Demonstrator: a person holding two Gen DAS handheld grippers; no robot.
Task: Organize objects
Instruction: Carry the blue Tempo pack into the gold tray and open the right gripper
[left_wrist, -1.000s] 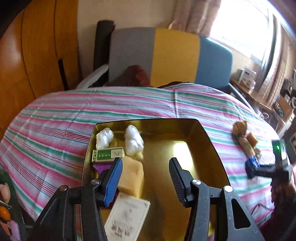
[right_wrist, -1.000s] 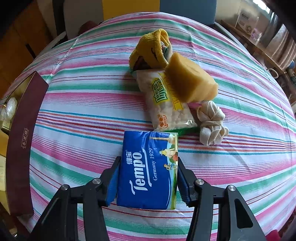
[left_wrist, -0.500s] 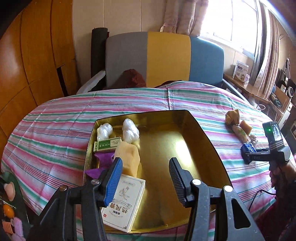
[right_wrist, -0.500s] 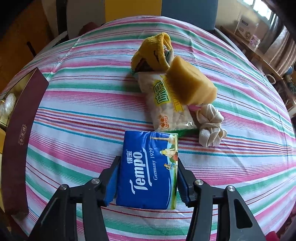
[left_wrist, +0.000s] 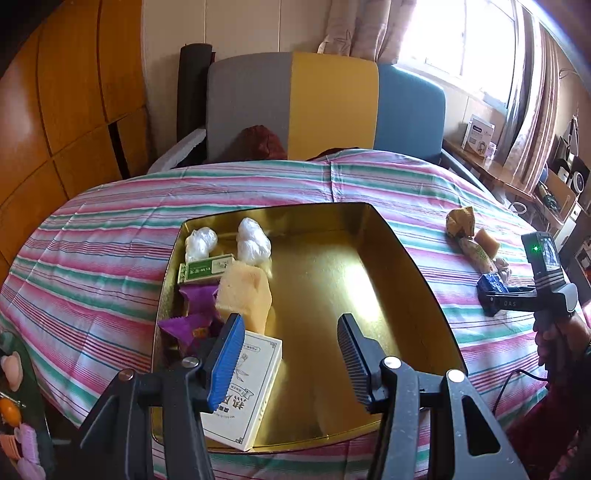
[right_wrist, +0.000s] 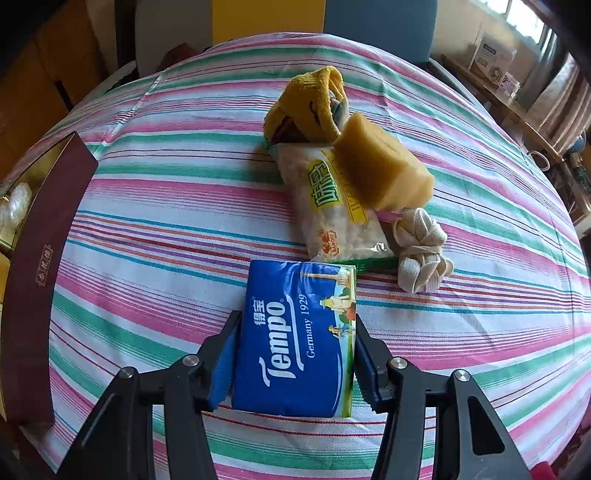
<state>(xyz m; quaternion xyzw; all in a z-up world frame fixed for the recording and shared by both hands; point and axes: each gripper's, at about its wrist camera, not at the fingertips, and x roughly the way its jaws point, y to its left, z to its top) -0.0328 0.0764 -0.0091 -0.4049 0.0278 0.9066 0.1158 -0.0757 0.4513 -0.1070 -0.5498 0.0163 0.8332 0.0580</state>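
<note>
My right gripper (right_wrist: 293, 363) is shut on a blue Tempo tissue pack (right_wrist: 295, 336) just over the striped tablecloth; it also shows in the left wrist view (left_wrist: 491, 286). My left gripper (left_wrist: 291, 354) is open and empty above the near end of a gold tin box (left_wrist: 406, 254). In the box lie a white card box (left_wrist: 243, 387), a yellow sponge (left_wrist: 245, 291), purple wrappers (left_wrist: 192, 314), a green box (left_wrist: 205, 267) and two white bundles (left_wrist: 253, 242).
Beyond the tissue pack lie a snack bag (right_wrist: 332, 214), a yellow sponge block (right_wrist: 380, 170), a yellow cloth (right_wrist: 314, 103) and a cream knotted cloth (right_wrist: 421, 254). The box's maroon wall (right_wrist: 33, 266) stands at left. A sofa (left_wrist: 325, 103) is behind the table.
The left gripper has pulled back and up, so more of the gold box and the white card box show. The right gripper has stayed shut on the tissue pack, hardly moving.
</note>
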